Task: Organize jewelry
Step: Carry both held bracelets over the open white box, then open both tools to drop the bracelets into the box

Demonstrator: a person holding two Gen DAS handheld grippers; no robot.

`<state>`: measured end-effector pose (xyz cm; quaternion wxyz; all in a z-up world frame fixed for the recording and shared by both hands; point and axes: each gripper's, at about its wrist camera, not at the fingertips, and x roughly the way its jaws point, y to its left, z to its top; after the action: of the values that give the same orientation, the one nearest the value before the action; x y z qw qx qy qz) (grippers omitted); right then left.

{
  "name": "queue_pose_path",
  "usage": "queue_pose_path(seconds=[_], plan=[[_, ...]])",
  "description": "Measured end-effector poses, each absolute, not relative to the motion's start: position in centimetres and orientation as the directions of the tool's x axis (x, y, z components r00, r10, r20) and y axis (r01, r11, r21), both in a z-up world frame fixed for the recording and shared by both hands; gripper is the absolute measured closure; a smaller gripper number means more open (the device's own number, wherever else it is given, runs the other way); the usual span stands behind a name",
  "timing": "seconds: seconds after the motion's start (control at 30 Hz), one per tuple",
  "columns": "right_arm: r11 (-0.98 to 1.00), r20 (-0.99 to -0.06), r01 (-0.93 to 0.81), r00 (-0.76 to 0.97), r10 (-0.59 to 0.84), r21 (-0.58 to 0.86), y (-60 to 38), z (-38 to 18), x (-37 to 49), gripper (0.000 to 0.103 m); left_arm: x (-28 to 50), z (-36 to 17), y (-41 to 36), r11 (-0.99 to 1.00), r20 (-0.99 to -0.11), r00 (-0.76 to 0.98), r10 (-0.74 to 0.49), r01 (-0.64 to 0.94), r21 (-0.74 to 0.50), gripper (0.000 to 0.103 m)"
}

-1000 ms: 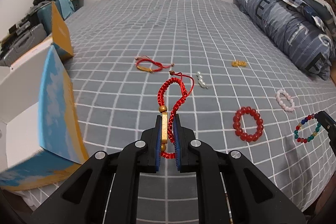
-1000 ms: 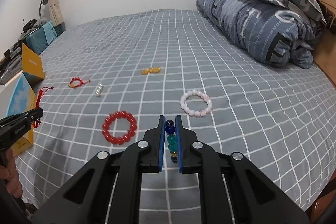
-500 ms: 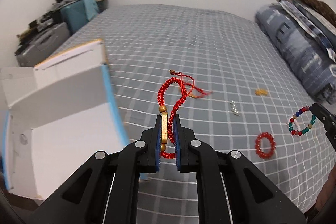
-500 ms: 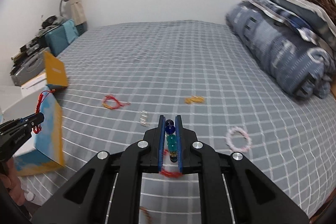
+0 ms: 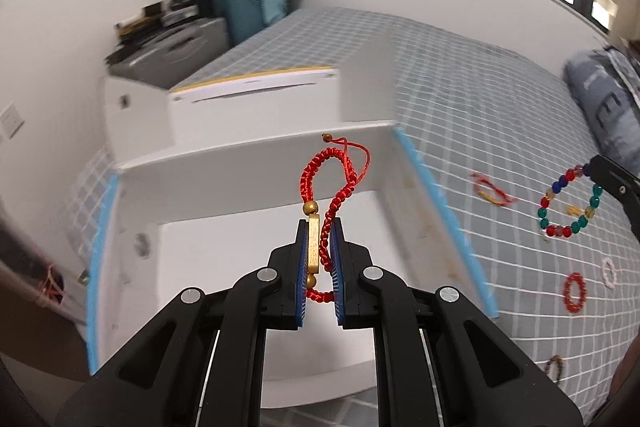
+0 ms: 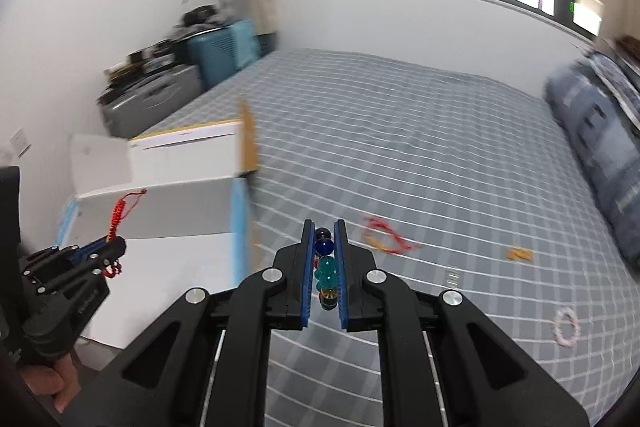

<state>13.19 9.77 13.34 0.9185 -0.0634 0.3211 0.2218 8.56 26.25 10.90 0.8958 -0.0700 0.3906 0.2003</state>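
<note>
Jewelry lies scattered over a bed covered in a grey sheet with a white grid (image 6: 400,131), and two pieces are in the air. The left gripper (image 5: 319,247) is clamped on a red braided cord bracelet with a gold bar and gold beads (image 5: 326,187); the gold bar sits between the blue pads and the red loop stands up beyond the fingertips. It hangs over an open white cardboard box with blue outer sides (image 5: 224,247) at the edge of the bed. The right gripper (image 6: 323,255) is closed on a bracelet of round glass beads in blue, green, red and amber (image 6: 325,267); in the left wrist view the loop of that bracelet (image 5: 568,203) dangles from its tip above the sheet, to the right of the box.

On the sheet lie a second thin red cord bracelet with a gold piece (image 6: 384,237), a small gold ornament (image 6: 519,254), a little silvery piece (image 6: 453,277), blurred so its shape is hard to judge, a pale pink bead bracelet (image 6: 566,327) and a red bead bracelet (image 5: 575,291). A folded blue-grey quilt (image 6: 596,131) is on the far right of the bed.
</note>
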Motion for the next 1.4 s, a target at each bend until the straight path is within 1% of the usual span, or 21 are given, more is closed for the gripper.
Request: queue_pose_path(seconds=[0.13, 0.27, 0.5, 0.8, 1.03, 1.13, 1.17, 1.27, 1.3, 1.37, 1.4], plan=[[0.856, -0.626, -0.516, 0.663, 0.411, 0.017, 14.6, 12.9, 12.0, 0.094, 6.5, 11.2, 29.7, 0.881, -0.73, 0.59, 0.345, -0.473, 0.035, 0.093], [0.826, -0.653, -0.563, 0.62, 0.435, 0.016, 18.9, 11.4, 11.3, 0.094, 4.8, 11.2, 32.1, 0.854, -0.73, 0.568, 0.379, -0.519, 0.04, 0.093], [0.806, -0.719, -0.591, 0.552, 0.423, 0.021, 23.1, 7.6, 11.8, 0.094, 3.3, 9.5, 34.7, 0.825, -0.752, 0.529, 0.394, -0.564, 0.035, 0.093], [0.818, -0.807, -0.575, 0.487, 0.334, -0.008, 24.7, 3.3, 13.5, 0.094, 3.7, 5.1, 36.5, 0.808, -0.82, 0.45, 0.355, -0.588, 0.027, 0.093], [0.824, -0.844, -0.566, 0.452, 0.288, -0.023, 24.6, 1.4, 14.4, 0.094, 4.4, 3.2, 36.8, 0.81, -0.86, 0.391, 0.329, -0.585, 0.044, 0.093], [0.827, -0.854, -0.561, 0.442, 0.273, -0.026, 24.7, 0.9, 14.5, 0.094, 4.7, 2.6, 36.7, 0.811, -0.868, 0.372, 0.329, -0.583, 0.057, 0.092], [0.828, -0.857, -0.56, 0.439, 0.27, -0.025, 24.7, 0.7, 14.5, 0.093, 4.8, 2.4, 36.7, 0.811, -0.872, 0.363, 0.328, -0.582, 0.063, 0.089], [0.829, -0.86, -0.559, 0.434, 0.269, -0.023, 24.8, 0.7, 14.6, 0.093, 4.8, 1.9, 36.8, 0.806, -0.883, 0.342, 0.322, -0.588, 0.066, 0.087], [0.829, -0.859, -0.559, 0.434, 0.27, -0.022, 24.8, 0.7, 14.6, 0.091, 4.8, 2.0, 36.8, 0.807, -0.882, 0.346, 0.32, -0.588, 0.062, 0.082], [0.83, -0.856, -0.558, 0.437, 0.278, -0.016, 24.7, 1.0, 14.6, 0.075, 4.7, 2.1, 36.8, 0.807, -0.88, 0.35, 0.32, -0.587, 0.059, 0.076], [0.83, -0.852, -0.557, 0.442, 0.28, -0.016, 24.7, 1.1, 14.5, 0.071, 4.6, 2.3, 36.8, 0.806, -0.88, 0.351, 0.321, -0.589, 0.058, 0.068]])
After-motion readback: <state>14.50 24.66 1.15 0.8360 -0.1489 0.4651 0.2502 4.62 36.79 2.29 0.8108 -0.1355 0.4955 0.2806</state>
